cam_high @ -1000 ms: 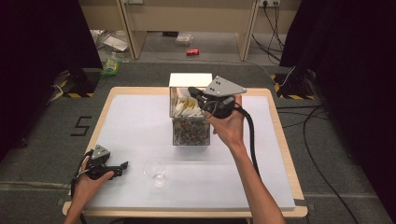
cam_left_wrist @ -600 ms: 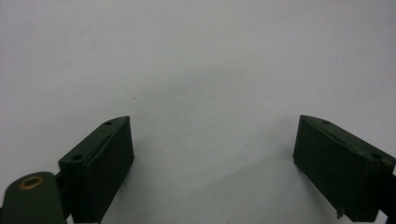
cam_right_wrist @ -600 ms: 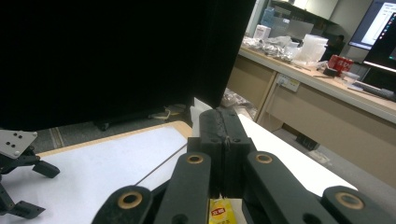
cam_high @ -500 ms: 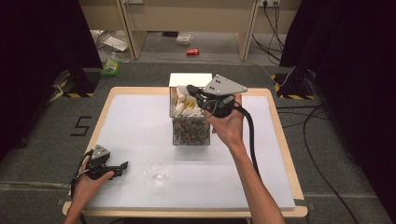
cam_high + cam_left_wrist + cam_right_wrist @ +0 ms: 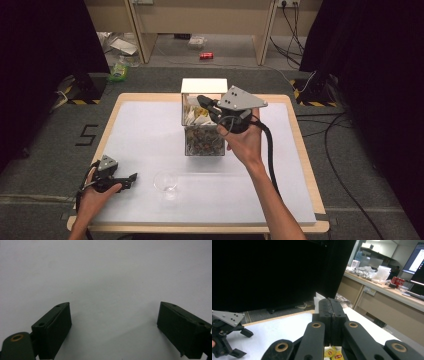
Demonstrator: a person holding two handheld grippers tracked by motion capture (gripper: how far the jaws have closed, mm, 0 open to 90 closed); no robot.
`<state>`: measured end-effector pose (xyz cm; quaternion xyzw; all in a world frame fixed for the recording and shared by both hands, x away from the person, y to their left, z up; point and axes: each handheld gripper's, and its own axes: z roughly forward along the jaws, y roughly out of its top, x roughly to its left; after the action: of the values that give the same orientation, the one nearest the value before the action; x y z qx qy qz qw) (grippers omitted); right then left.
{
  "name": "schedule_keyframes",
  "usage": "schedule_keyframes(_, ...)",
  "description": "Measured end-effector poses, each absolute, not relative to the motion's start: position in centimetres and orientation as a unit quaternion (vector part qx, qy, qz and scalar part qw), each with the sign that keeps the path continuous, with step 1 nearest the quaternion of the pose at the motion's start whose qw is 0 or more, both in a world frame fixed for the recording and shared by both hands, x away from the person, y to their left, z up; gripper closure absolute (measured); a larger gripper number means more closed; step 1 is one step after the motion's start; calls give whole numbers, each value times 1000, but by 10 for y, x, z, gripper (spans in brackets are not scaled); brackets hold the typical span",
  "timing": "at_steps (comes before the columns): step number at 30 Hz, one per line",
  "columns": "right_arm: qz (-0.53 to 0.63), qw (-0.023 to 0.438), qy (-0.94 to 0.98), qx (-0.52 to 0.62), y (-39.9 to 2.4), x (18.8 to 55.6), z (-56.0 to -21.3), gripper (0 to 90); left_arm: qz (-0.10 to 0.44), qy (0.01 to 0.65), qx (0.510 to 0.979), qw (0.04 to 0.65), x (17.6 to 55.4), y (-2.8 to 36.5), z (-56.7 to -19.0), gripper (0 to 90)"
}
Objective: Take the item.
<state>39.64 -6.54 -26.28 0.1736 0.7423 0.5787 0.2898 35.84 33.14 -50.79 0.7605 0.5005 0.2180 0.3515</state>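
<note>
We see the white table top [image 5: 150, 130] with broad bare room on its left half and along the near edge, framed by a wooden rim. Near the far edge at the middle stands a clear box [image 5: 203, 120] with a white back panel; its contents are hard to make out, pale packets above and a darker brownish mass below. The right gripper [image 5: 206, 104] hangs over the box's open top, its grey plate partly covering the box from the high view. In the right gripper view its jaws are pressed together; a thin thread seems to run along the seam between them, but we cannot tell for sure whether anything is pinched there. Yellow packets [image 5: 333, 353] peek out below, cut off by the frame. The left gripper [image 5: 131, 179] rests low at the near left corner, jaws spread wide over bare table, touching nothing. Just beside it sits a small clear glass [image 5: 166, 183], faint against the white.
</note>
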Motion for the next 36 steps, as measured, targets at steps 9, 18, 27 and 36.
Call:
schedule_keyframes(9,592,280,739,156,-62,381,-261,900,218,500,760,352,358,331,-508,113)
schedule_keyframes(18,596,251,751,134,-53,361,-277,900,218,500,761,351,358,331,-508,113)
schedule_keyframes(27,601,221,759,116,-47,341,-296,900,219,501,761,351,358,331,-508,113)
schedule_keyframes(36,604,200,764,107,-42,329,-313,900,220,501,760,351,358,331,-508,114)
